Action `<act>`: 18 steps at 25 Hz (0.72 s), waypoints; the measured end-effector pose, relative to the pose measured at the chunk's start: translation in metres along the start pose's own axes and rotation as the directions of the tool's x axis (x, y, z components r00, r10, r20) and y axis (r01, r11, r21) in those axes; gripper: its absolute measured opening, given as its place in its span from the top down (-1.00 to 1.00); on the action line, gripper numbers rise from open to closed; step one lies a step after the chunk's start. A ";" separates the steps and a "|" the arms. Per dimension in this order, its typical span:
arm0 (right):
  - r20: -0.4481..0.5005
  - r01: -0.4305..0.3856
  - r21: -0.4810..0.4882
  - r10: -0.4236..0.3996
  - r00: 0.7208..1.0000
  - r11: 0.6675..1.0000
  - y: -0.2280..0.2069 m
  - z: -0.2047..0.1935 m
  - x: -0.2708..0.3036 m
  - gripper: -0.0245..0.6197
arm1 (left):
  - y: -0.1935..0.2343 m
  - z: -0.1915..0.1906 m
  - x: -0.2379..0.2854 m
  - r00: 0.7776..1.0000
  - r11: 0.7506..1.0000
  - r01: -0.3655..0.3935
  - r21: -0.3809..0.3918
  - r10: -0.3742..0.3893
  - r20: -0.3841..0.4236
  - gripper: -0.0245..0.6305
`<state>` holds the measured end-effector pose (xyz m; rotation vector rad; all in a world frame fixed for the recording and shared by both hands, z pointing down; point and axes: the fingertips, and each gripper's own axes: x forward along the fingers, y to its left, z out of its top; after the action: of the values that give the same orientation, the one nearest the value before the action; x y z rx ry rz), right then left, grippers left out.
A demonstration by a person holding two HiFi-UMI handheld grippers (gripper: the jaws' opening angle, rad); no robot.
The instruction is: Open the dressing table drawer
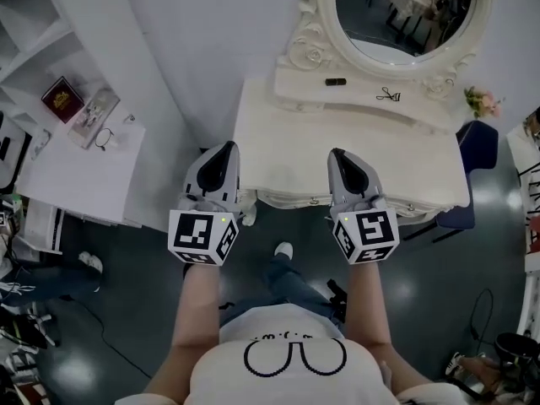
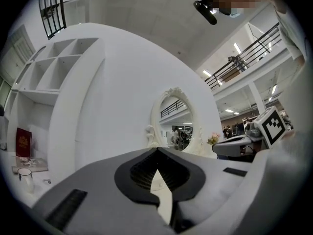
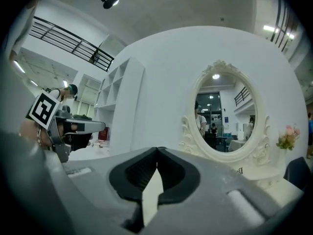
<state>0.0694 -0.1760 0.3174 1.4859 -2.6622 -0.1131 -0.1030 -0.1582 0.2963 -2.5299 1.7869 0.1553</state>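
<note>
Left gripper (image 1: 226, 148): jaws pressed together at the tips with nothing between them. It is held out level over the front left corner of the dressing table (image 1: 278, 154).
Right gripper (image 1: 339, 153): jaws also pressed together and empty. It points at the table's front edge, right of the middle.
Between the grippers: they are side by side and well apart, each with its marker cube nearest the person.
Drawer (image 1: 295, 198): only a thin strip of its front shows from above, under the table's front edge and between the two grippers — it looks flush with the table, not pulled out. Neither gripper touches it.
Dressing table: cream, with a carved edge, standing against a white wall.
Mirror (image 1: 411, 11): an oval in a carved frame, upright at the back of the table on a low raised shelf.
On that shelf: a small black thing (image 1: 336, 82), and to its right a small dark item (image 1: 388, 94) too small to name.
Flowers (image 1: 481, 101): pink, at the table's back right corner.
Chair (image 1: 477, 146): dark blue, just beside the table's right end.
Side desk (image 1: 76, 175): white, left of the dressing table. It holds a red book (image 1: 62, 99) and a pair of glasses (image 1: 103, 137).
Person: standing close to the table front — one shoe (image 1: 284, 250) shows on the dark floor below the drawer.
</note>
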 end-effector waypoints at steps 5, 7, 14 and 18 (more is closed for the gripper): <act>-0.027 -0.006 0.026 0.007 1.000 1.000 -0.039 -0.019 0.055 0.93 | 0.019 -0.016 0.069 1.000 1.000 -0.016 -0.009 0.016 -0.022 0.93; -0.036 -0.008 0.035 0.009 0.999 0.999 -0.053 -0.027 0.073 0.93 | 0.023 -0.025 0.092 0.999 1.000 -0.017 -0.011 0.017 -0.035 0.93; -0.063 -0.017 0.064 0.021 0.998 0.998 -0.089 -0.046 0.126 0.92 | 0.039 -0.043 0.155 0.998 0.999 -0.035 -0.007 0.034 -0.060 0.93; -0.113 -0.010 0.124 0.024 0.993 0.992 -0.096 -0.059 0.152 0.25 | 0.052 -0.052 0.174 0.996 0.999 -0.039 -0.020 0.037 -0.085 0.93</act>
<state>0.0785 -0.3568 0.3723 1.4555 -2.6317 0.1366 -0.0909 -0.3436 0.3311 -2.5557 1.8740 0.0698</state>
